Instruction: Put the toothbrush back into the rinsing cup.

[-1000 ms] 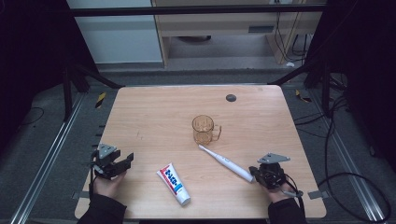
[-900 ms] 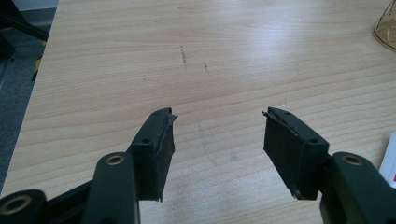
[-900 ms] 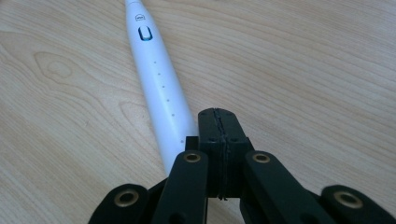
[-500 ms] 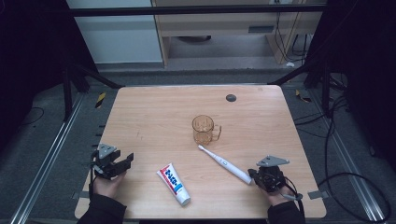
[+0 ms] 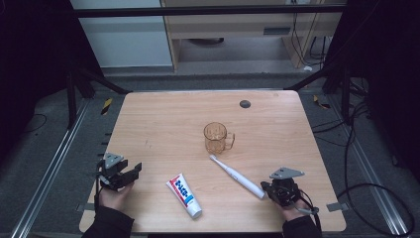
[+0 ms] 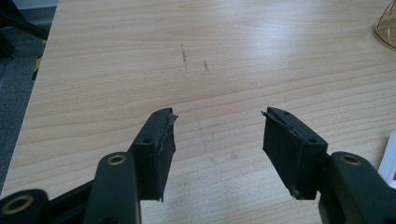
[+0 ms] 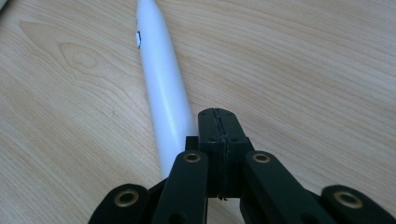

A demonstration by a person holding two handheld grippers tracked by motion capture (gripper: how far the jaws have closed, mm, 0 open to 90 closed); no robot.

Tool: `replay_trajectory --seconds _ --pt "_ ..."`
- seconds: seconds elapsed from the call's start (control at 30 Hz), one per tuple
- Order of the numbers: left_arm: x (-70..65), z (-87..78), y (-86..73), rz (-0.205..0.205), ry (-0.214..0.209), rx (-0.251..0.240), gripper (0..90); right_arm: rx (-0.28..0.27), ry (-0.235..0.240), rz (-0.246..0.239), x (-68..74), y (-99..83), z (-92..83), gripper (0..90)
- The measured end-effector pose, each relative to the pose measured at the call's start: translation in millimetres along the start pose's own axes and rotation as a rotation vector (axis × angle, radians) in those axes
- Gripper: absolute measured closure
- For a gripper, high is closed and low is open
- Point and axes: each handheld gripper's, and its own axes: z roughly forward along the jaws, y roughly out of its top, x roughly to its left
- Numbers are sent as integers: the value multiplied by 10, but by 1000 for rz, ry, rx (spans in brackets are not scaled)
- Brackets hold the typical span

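A white electric toothbrush (image 5: 236, 176) lies slantwise on the wooden table (image 5: 168, 129), its head toward an amber see-through cup (image 5: 216, 137) with a handle. A white, red and blue toothpaste tube (image 5: 184, 195) lies near the front edge. My right gripper (image 5: 268, 188) sits at the toothbrush's near end, shut with nothing between its jaws. In the right gripper view the toothbrush handle (image 7: 163, 88) runs just left of the closed right gripper (image 7: 218, 114). My left gripper (image 5: 132, 173) rests at the front left, open over bare wood; in its own view the left gripper (image 6: 217, 116) holds nothing.
A small dark round spot (image 5: 244, 103) marks the table's far side. The cup's rim (image 6: 386, 28) and the tube's edge (image 6: 390, 156) show at the right of the left gripper view. Metal rails and cables run along the floor on both sides.
My right gripper has shifted slightly toward the table's near edge beside the toothbrush end. The left gripper and the objects have not moved.
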Motion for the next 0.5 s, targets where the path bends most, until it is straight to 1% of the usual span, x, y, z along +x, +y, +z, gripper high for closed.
replay_trajectory --seconds 0.27,0.4,0.5 --pt "-1 -1 0 0 -1 0 425 -2 5 -5 26 -1 -7 900" --pt "0 0 0 0 -1 2 425 5 13 3 41 -4 -2 900" --pt "-1 0 0 -1 -2 2 425 5 15 -2 52 -7 -6 900"
